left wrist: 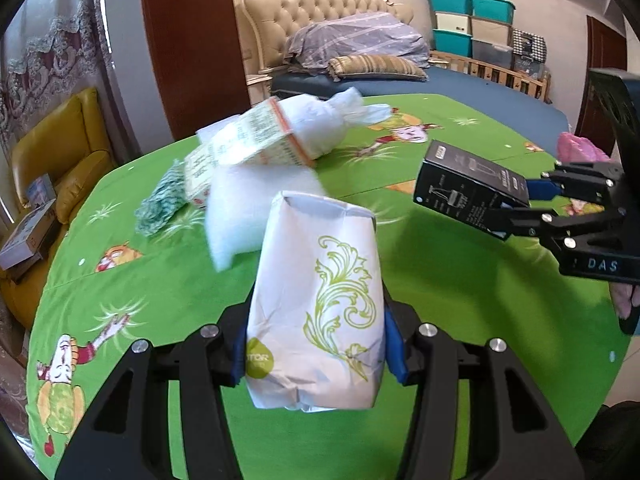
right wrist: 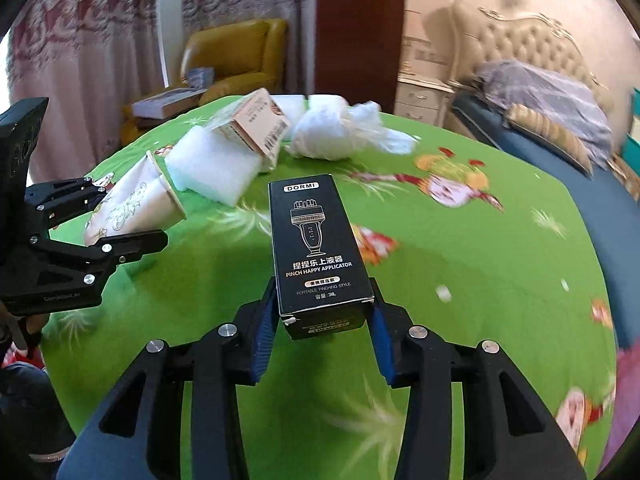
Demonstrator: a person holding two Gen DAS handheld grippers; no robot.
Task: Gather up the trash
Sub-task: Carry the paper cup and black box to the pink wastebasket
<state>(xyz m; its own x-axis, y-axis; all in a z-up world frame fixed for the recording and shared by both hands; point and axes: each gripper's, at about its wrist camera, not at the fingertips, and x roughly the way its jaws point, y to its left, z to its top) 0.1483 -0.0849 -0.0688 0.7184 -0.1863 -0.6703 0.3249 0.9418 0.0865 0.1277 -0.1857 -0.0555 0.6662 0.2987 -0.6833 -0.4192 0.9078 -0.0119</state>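
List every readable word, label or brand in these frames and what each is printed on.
"DORMI": top of the black box.
"PINCH HAPPY APPLICATOR": same box, mid-face.
"PORTABLE PINCHING STYLE": same box, lower face.
"DAS": right gripper body.
White paper packet logo: blurred, unreadable.
Tan carton print: too small to read.

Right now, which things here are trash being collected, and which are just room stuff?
Trash:
- paper bag, in left gripper
- black box, in right gripper
- printed carton
- foam
- white bundle

Room stuff:
- armchair
- bed
- storage bins
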